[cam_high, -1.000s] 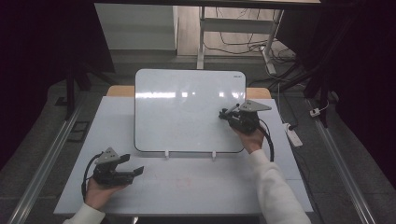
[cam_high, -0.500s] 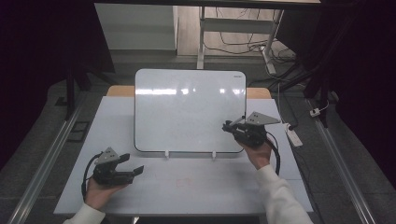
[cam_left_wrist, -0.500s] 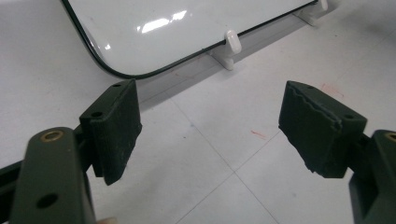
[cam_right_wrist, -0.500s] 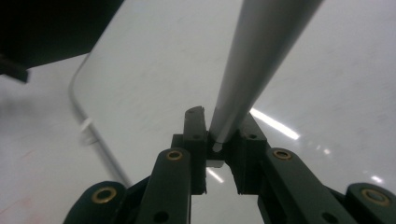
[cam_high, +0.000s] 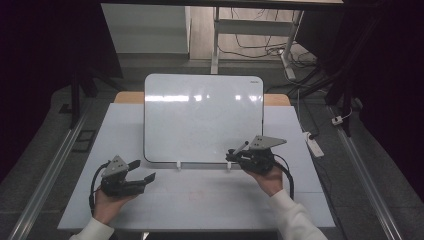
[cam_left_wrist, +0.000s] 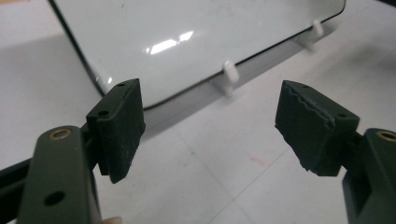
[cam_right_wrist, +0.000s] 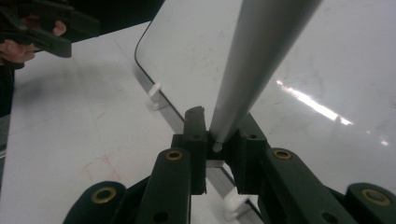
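A white board (cam_high: 202, 117) leans tilted on the pale table (cam_high: 200, 205), resting on small white pegs (cam_high: 178, 165). My right gripper (cam_high: 232, 155) is at the board's lower right corner, shut on a grey marker (cam_right_wrist: 261, 60) that points up across the board (cam_right_wrist: 336, 60). The marker (cam_high: 241, 146) shows as a thin stick in the high view, and the jaws (cam_right_wrist: 218, 140) clamp its end. My left gripper (cam_high: 143, 170) hovers at the table's near left, open with nothing between its fingers (cam_left_wrist: 116, 126). Ahead of it is the board's lower left corner (cam_left_wrist: 187, 37).
A white power strip (cam_high: 314, 144) lies on the floor to the right of the table. Metal rails run along both sides, and cables and a stand's legs lie behind the board. Faint red marks (cam_right_wrist: 100, 168) are on the tabletop.
My right gripper has moved with the marker from the board's right edge down and toward the near side, to its lower right corner. The left gripper has stayed put.
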